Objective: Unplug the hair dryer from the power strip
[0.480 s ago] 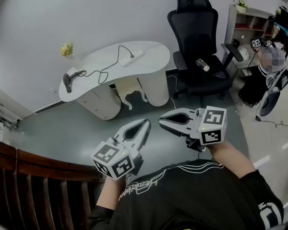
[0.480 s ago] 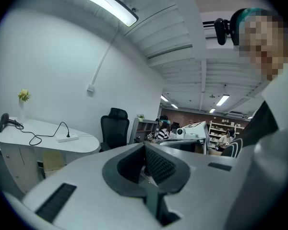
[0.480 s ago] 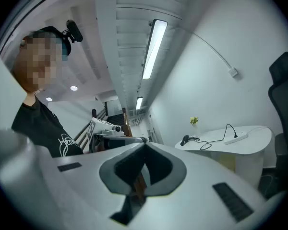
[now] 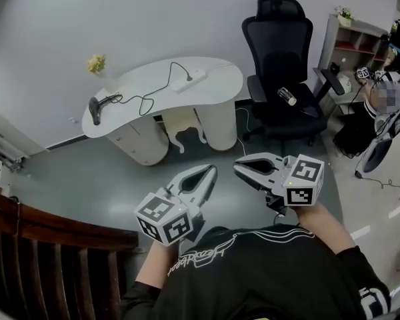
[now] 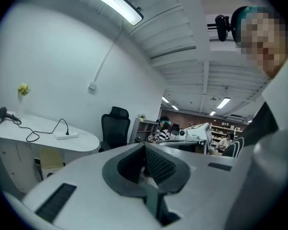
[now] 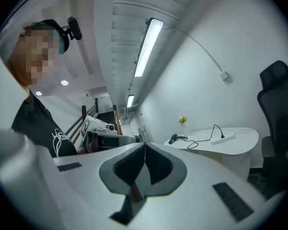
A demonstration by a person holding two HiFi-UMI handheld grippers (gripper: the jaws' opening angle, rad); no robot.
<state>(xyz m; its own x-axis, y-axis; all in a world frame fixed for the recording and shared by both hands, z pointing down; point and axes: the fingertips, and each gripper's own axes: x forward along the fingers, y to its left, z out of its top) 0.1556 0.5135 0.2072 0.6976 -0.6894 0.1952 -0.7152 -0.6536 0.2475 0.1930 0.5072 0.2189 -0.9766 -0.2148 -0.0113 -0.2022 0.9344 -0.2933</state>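
Note:
A black hair dryer [image 4: 95, 107] lies at the left end of a white curved table [image 4: 213, 72], well ahead of me. Its black cord runs to a white power strip [image 4: 189, 80] near the table's middle, where the plug sits in it. The dryer [image 5: 0, 116] and strip [image 5: 67, 136] show small in the left gripper view, and dryer [image 6: 174, 138] and strip [image 6: 224, 138] again in the right gripper view. My left gripper [image 4: 212, 170] and right gripper [image 4: 237, 167] are both shut and empty, held close to my body, far from the table.
A black office chair [image 4: 280, 59] with a small can on its seat stands right of the table. A yellow flower [image 4: 96, 63] stands at the table's back left. A wooden railing [image 4: 47, 245] runs at lower left. A seated person [image 4: 380, 105] and shelves are at far right.
Both grippers have shifted slightly right and down in the head view as my head turned; the table and chair sit a little further right. Jaws stay shut.

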